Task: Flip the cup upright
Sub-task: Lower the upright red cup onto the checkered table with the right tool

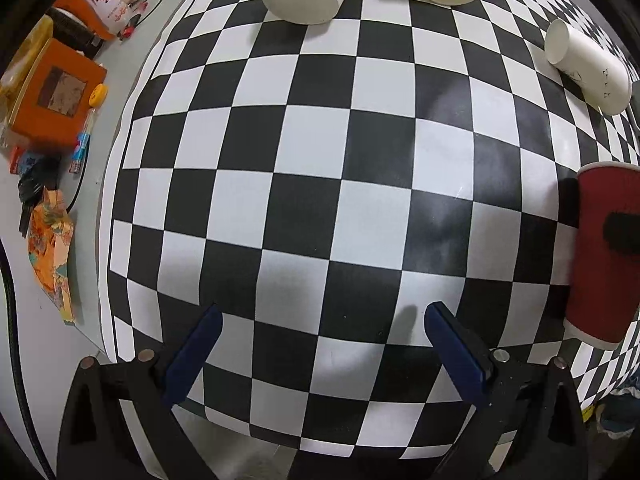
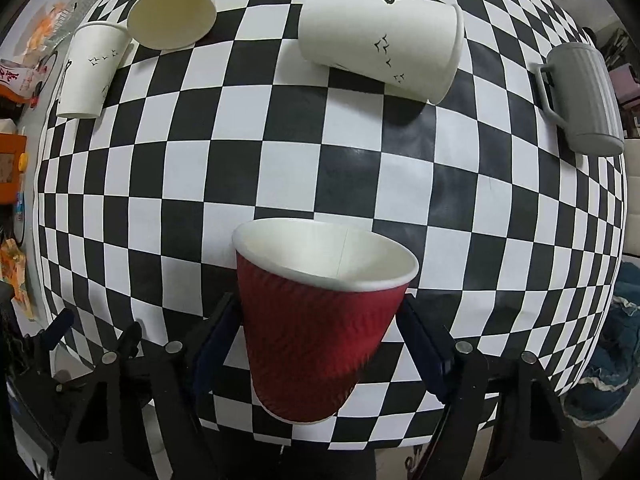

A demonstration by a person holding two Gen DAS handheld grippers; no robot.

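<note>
- Far left, off the black-and-white checkered mat (image 2: 280, 184): orange box (image 1: 56, 96) and loose packets on the grey table edge. Well apart from the work; little risk there.
- Left gripper (image 1: 320, 344): blue-padded jaws spread wide, nothing between them, hovering over bare mat. Idle; it could clip the cup if swung right.
- Upper left of the right wrist view: white paper cup with bird print (image 2: 90, 70), apparently standing mouth down, and just beside it a plain cream paper cup (image 2: 172, 16) on its side, mouth toward camera.
- Centre: red ribbed paper cup with white lining (image 2: 320, 312) sits between the right gripper (image 2: 320, 344) pads, jaws closed against its walls, mouth up but tilted. Whether its base touches the mat I cannot tell.
- Risk: thin walls may crush or slip under the pinch; released while tilted, it may topple back over.
- Upper centre: second large white bird-print paper cup (image 2: 380, 44) lying on its side; could roll if bumped.
- Right: grey ribbed plastic mug with handle (image 2: 580, 100), near the mat edge, well apart.
</note>
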